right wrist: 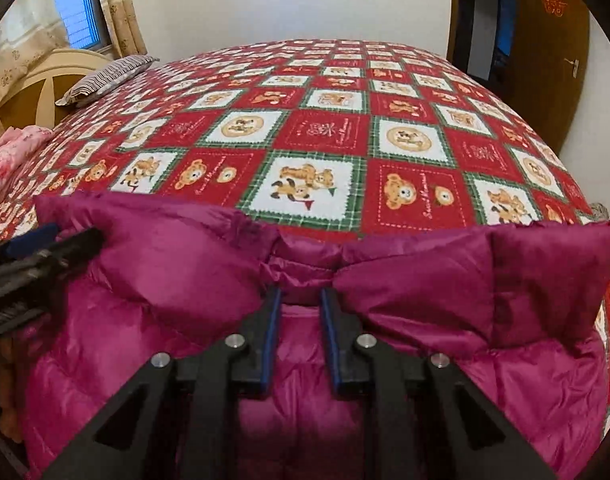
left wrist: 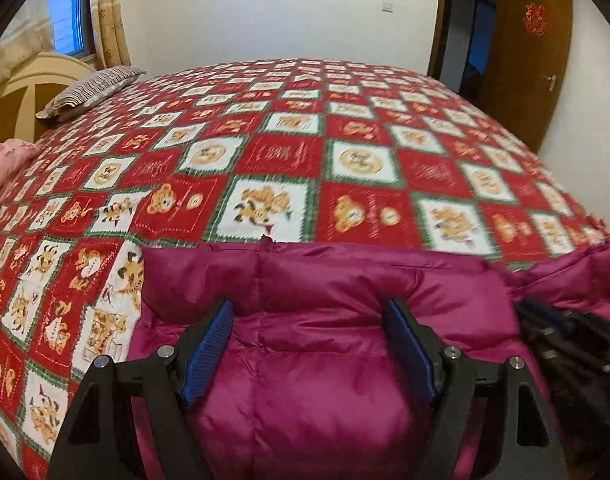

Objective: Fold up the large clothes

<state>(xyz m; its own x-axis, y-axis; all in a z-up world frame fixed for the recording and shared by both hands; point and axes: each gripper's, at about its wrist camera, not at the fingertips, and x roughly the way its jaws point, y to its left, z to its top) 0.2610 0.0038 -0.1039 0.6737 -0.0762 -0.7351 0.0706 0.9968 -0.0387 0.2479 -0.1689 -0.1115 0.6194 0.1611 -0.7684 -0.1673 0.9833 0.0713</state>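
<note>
1. Left wrist view: the left tool stood wide, its blue-padded fingers spread apart over the magenta quilted down jacket, with puffy fabric bulging up between them but not pinched. The jacket lay directly under and ahead of this tool, at the near edge of the bed covered in a red, white and green bear-print bedspread. Its far edge ended just ahead of the fingertips. To this tool's right, close beside it, the right tool showed as a dark blur resting on the same jacket.

2. Right wrist view: the right tool stood narrow, its jaws drawn close with a slim gap, and a gathered bunch of the jacket sat at the fingertips. Whether the cloth was truly pinched I cannot tell. The jacket's upper edge rose ahead of this tool as a puffed ridge. The left tool entered from this tool's left, touching the jacket's top corner.

3. Judged step: taking hold of the jacket's edge to begin a fold, early in the task.

4. The next move likely calls for the left tool to close on fabric, then both to carry the edge together, evenly, since slick puffy nylon may slip.
</note>
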